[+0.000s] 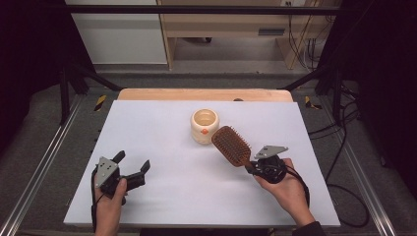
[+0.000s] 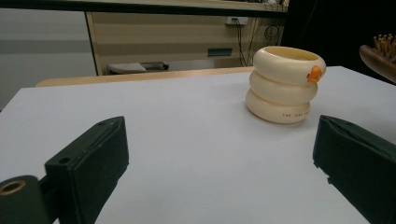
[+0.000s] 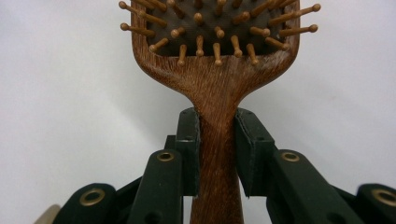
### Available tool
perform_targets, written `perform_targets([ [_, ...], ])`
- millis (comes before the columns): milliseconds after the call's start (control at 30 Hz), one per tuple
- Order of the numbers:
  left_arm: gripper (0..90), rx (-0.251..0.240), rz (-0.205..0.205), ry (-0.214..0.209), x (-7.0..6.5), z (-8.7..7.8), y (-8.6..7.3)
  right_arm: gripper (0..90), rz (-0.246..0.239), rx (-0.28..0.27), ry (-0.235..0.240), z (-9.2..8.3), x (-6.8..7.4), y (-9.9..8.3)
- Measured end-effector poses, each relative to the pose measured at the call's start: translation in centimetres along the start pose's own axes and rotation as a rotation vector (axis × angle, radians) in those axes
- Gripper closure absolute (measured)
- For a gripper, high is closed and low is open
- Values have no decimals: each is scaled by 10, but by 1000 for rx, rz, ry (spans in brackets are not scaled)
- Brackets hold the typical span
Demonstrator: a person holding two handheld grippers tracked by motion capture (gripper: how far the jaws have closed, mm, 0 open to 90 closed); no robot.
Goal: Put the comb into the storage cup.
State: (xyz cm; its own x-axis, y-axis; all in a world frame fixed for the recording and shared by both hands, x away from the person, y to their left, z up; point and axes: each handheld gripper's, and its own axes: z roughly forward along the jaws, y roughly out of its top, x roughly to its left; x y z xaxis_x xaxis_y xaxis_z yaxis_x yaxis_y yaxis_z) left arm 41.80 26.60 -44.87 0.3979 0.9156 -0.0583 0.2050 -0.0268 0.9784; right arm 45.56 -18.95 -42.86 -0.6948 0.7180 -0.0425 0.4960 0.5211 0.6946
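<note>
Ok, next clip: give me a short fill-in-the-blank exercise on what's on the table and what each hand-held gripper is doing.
1. The right hand-held gripper is shut on the ____ of the wooden hairbrush.
2. The left hand-held gripper holds nothing; its jaws stand ____.
3. The cream ringed cup bears a small ____ knob on its side.
4. In the high view, the brush head lies just to the ____ of the cup.

Missing words: handle; open; orange; right
</note>
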Motion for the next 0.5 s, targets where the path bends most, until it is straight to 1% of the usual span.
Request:
perform_targets([
  [100, 36, -2, -5, -1, 0, -1, 0, 730, 13, -50, -5, 0, 2, 3],
  [233, 36, -6, -12, -5, -1, -1, 1, 730, 15, -86, -10, 1, 4, 4],
  [300, 36, -7, -15, -9, -1, -1, 1, 730, 26, -114, -9, 1, 5, 4],
  [367, 36, -7, -17, -13, -1, -1, 1, 730, 28, -140, -9, 1, 5, 3],
  [500, 36, -7, -22, -21, -1, 0, 1, 730, 33, -166, -7, 2, 7, 2],
])
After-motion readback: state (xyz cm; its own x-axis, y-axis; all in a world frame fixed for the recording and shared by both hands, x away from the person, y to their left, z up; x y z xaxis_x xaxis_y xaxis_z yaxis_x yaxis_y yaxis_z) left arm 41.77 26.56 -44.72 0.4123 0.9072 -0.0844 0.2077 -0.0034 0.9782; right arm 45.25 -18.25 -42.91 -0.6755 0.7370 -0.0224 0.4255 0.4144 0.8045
